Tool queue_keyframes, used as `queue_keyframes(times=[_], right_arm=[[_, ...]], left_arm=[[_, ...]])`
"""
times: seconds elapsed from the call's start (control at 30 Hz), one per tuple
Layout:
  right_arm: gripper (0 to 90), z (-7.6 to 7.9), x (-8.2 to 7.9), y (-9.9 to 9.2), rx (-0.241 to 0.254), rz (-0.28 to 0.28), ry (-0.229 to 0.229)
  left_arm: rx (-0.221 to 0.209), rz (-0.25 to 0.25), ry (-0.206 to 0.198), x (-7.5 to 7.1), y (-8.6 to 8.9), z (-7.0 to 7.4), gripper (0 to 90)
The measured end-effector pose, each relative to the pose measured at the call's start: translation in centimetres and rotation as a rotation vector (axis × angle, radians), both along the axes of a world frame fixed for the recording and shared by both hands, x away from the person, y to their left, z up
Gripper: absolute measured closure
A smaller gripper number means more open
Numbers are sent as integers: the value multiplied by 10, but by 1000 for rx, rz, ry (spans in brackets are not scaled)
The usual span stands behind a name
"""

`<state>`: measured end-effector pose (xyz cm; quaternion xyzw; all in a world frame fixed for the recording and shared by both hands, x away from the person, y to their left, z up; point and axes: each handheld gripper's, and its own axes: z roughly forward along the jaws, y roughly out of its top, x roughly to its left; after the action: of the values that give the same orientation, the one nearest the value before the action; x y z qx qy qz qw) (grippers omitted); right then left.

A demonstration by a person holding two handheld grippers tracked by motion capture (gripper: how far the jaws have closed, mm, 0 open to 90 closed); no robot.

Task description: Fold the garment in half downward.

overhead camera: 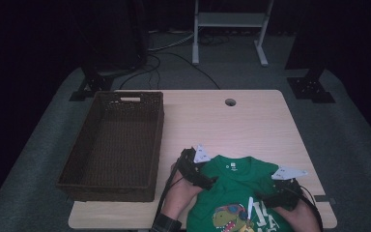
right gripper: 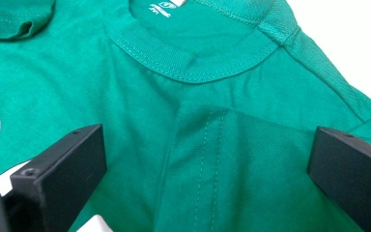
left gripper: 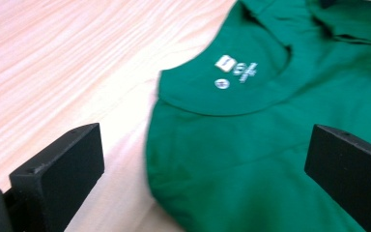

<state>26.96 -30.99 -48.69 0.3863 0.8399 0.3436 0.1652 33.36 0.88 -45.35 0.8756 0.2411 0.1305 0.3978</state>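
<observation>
Both sets of tongs stand spread wide over a green T-shirt [overhead camera: 236, 186], gripping nothing; the left tongs [overhead camera: 204, 180] hover at the shirt's left shoulder, one jaw over bare wood and the other over cloth in the left gripper view, a stance that looks made for closing on the shoulder edge [left gripper: 157, 145]; the right tongs [overhead camera: 270, 197] sit at the opposite shoulder, where the right gripper view shows a sleeve folded in over the chest [right gripper: 222, 159], its stitched hem running down between the jaws; that fold suggests the shirt is being folded up, and each hand appears placed at a shoulder so that both sides can be lifted or turned together.

The shirt lies face up at the near edge of the bench [overhead camera: 251, 121], collar [right gripper: 193, 65] pointing away from the person, a printed neck label [left gripper: 234, 67] visible inside it and a cartoon dinosaur print [overhead camera: 229, 217] on the chest; the lower part of the shirt runs out of the high view at the bottom.

To the left of the shirt, near but apart from it, stands a dark wicker basket [overhead camera: 82, 159], with nothing in it, seemingly waiting to receive the folded garment; beyond the shirt's collar the bench top carries a round cable hole [overhead camera: 230, 102].
</observation>
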Motion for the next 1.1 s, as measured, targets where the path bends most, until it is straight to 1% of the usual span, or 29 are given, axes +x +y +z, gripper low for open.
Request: queue_keyframes(times=[0.03, 0.07, 0.13, 0.2, 0.27, 0.33, 0.47, 0.57, 0.67, 0.73, 0.83, 0.9, 1.1], right_arm=[[0, 0, 0, 0, -1, 0, 0], [0, 0, -1, -1, 0, -1, 0], [0, 0, -1, -1, 2, -3, 2], [0, 0, -2, -2, 1, -3, 2], [0, 0, -2, -3, 1, -3, 0], [0, 0, -3, -4, 1, -6, 2], [0, 0, -4, -6, 1, -5, 2], [0, 0, -4, -6, 1, -3, 2], [0, 0, -4, -6, 1, -2, 2], [0, 0, -4, -6, 0, -1, 3], [0, 0, -4, -6, -1, 3, 4], [0, 0, -4, -6, -1, 2, 4], [0, 0, -4, -6, -1, -5, 3]], left_arm=[[-5, 2, 2, 3, 1, -1, 0], [-2, 3, 11, 6, 2, -1, 0], [13, 5, 16, 13, 3, -2, 0], [17, 9, 22, 18, 5, -3, 0], [19, 17, 20, 23, 7, -3, 0], [24, 25, 36, 28, 9, -5, 0], [35, 28, 45, 37, 11, -9, 0], [31, 32, 49, 44, 11, -12, 0], [48, 35, 63, 50, 12, -17, 0], [54, 45, 73, 53, 14, -22, 0], [44, 52, 92, 56, 17, -28, 0], [39, 51, 79, 56, 18, -30, 0], [35, 43, 67, 56, 18, -31, 0]])
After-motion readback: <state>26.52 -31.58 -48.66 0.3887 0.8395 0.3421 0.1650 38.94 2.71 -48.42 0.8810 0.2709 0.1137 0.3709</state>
